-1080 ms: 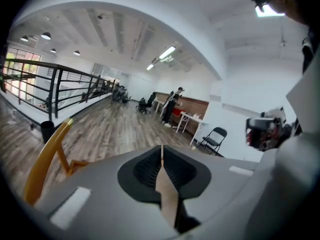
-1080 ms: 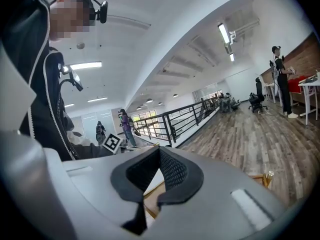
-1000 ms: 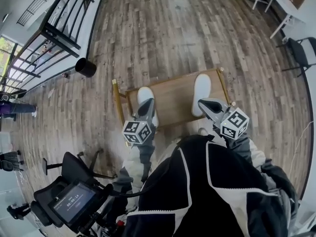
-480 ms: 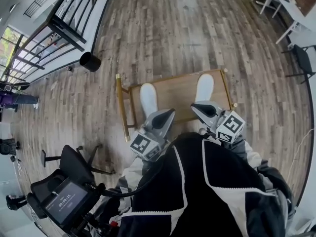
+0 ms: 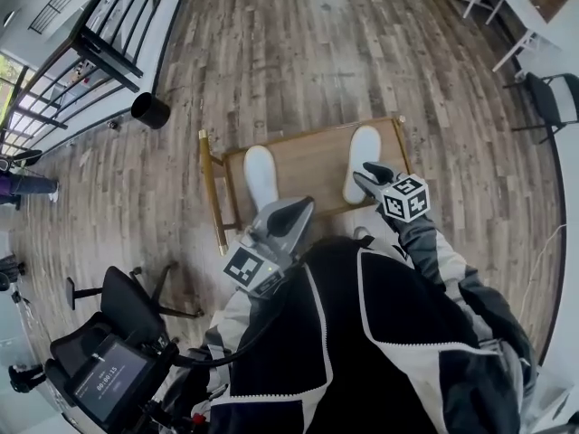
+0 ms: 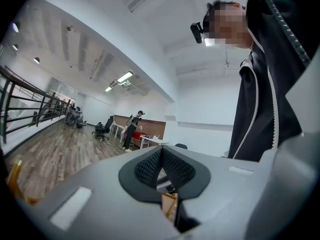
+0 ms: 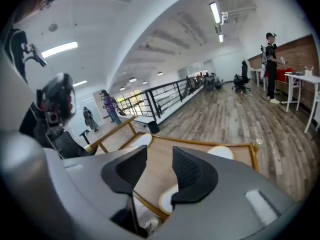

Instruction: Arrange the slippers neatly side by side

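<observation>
1. On low wooden desk [image 5: 312, 165]: left slipper [image 5: 261, 177], right slipper [image 5: 366, 145] lie well apart.
2. Right gripper [image 5: 365, 177]: fingers just opened, apart, empty, near right slipper.
3. Left gripper [image 5: 298, 212]: fingers together, empty.

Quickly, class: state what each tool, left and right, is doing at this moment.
Left tool: closed, holding nothing.
Right tool: open, its jaws have just been opening, nothing between them.
</observation>
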`<move>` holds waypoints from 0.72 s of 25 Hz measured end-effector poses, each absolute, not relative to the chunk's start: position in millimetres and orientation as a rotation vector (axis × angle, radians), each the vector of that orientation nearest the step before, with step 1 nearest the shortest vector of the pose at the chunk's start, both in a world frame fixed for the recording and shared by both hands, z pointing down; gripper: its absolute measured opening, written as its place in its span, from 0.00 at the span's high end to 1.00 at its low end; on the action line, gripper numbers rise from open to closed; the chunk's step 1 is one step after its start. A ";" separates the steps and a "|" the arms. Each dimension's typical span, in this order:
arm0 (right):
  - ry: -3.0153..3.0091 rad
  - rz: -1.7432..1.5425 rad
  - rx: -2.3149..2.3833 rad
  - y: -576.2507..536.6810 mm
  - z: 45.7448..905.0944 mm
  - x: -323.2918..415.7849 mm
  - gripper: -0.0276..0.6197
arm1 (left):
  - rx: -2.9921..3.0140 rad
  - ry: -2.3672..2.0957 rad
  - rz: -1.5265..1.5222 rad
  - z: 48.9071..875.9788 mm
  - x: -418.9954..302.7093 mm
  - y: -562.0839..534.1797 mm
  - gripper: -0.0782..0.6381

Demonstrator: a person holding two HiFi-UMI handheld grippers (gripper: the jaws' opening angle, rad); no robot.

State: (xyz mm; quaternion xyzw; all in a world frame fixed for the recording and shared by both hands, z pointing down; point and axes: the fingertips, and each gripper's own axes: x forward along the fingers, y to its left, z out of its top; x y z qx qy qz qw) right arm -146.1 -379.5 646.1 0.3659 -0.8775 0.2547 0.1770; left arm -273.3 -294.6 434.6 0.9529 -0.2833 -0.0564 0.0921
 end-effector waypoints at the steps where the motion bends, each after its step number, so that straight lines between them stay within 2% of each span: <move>1: -2.417 0.741 1.071 -386.1 666.5 -138.1 0.69 | 2.824 -0.845 -0.162 437.2 -277.2 -293.5 0.86; 5: -2.245 0.867 1.186 -402.3 720.4 -122.1 0.59 | 2.799 -0.871 -0.166 432.1 -297.3 -281.6 0.86; 14: -1.919 0.992 1.261 -434.0 795.9 -75.8 0.55 | 2.759 -0.967 -0.146 429.2 -318.1 -269.9 0.86; 16: -1.889 1.008 1.266 -441.3 806.0 -77.7 0.57 | 2.745 -0.999 -0.127 432.3 -326.2 -268.7 0.86; 17: -1.875 1.008 1.260 -443.2 808.9 -78.8 0.62 | 2.739 -1.013 -0.117 432.9 -329.5 -267.5 0.86; 18: -1.864 1.006 1.255 -444.7 810.5 -79.6 0.71 | 2.734 -1.027 -0.109 432.5 -332.1 -266.6 0.86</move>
